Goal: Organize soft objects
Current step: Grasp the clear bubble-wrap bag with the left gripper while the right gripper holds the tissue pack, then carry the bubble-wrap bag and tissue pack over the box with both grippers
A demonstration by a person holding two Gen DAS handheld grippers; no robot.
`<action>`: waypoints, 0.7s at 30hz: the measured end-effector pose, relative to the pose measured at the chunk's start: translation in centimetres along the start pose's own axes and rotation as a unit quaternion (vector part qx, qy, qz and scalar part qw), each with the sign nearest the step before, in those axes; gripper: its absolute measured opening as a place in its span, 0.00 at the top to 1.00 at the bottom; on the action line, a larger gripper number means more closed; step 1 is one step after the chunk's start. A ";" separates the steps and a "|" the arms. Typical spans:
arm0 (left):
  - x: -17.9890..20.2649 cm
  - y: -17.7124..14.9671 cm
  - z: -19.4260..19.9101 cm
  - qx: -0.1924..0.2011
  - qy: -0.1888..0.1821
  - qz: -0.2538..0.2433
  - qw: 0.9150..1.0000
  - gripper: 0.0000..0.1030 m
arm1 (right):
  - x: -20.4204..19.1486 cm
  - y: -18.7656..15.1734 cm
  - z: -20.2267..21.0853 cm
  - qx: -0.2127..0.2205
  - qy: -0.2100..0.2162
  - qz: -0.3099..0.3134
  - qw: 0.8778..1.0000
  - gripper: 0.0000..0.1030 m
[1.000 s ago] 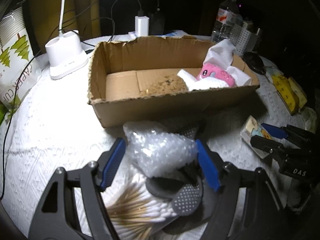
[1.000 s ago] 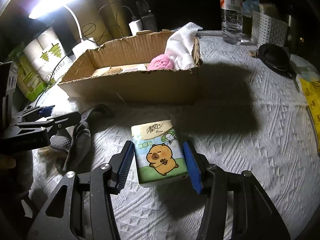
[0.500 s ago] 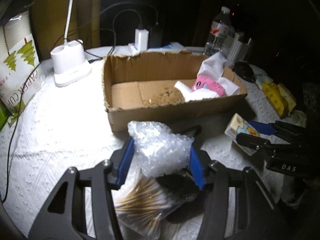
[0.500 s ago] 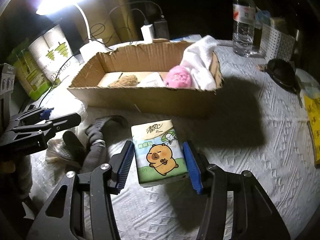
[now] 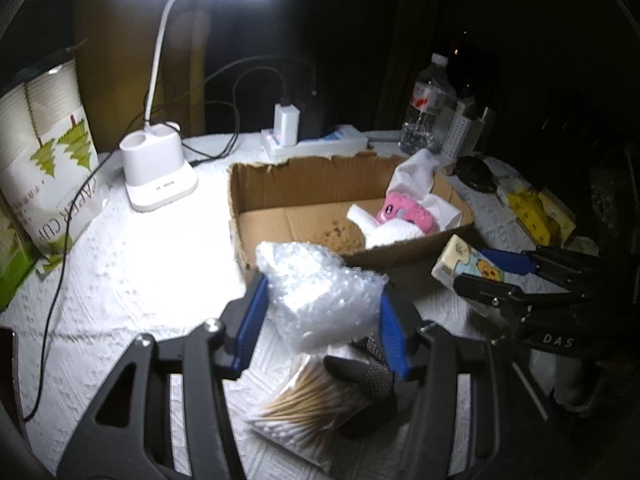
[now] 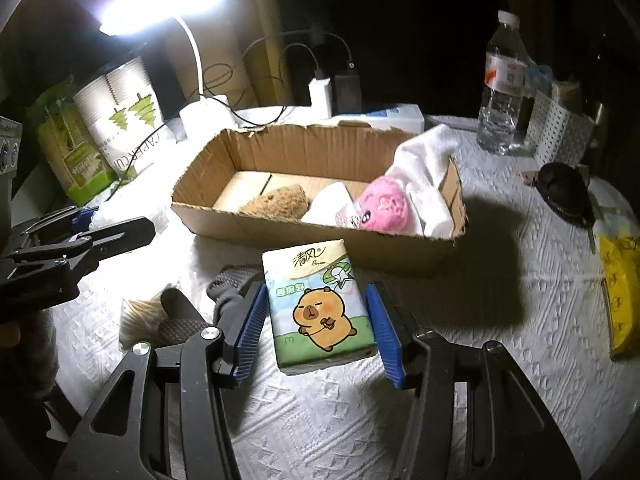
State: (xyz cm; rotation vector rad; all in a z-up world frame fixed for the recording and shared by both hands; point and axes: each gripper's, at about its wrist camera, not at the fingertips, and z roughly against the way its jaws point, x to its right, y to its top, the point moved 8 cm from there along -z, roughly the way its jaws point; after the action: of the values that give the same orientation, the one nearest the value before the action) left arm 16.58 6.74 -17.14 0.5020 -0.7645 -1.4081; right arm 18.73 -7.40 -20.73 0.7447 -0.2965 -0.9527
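box [image 6: 320, 240]: matt corrugated cardboard, torn rim
wrap [image 5: 320, 296]: glossy clear bubble plastic
tablecloth [image 6: 500, 320]: white embossed, rough
pads [image 6: 251, 332]: blue ribbed

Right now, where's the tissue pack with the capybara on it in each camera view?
Left wrist view: the tissue pack sits at the right, held in the right gripper, just in front of the cardboard box's right corner.
Right wrist view: the tissue pack is at centre, low in the frame, clamped in the right gripper, lifted off the tablecloth.
Shared landmark: the cardboard box with the pink plush toy inside.
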 end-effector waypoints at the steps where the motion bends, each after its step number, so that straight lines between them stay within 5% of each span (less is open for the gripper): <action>1: -0.1 0.1 0.1 0.001 0.000 0.000 1.000 0.48 | -0.1 0.3 0.1 0.002 0.000 0.001 1.000 0.47; 21: -1.2 4.7 -0.7 0.030 0.001 -0.007 1.000 0.48 | 0.4 5.4 0.7 0.026 -0.013 0.022 0.999 0.49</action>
State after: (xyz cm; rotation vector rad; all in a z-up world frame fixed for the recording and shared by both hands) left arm 20.27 8.40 -14.42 0.5567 -0.8053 -1.3994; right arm 21.92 -6.14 -16.54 0.7715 -0.3597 -0.9167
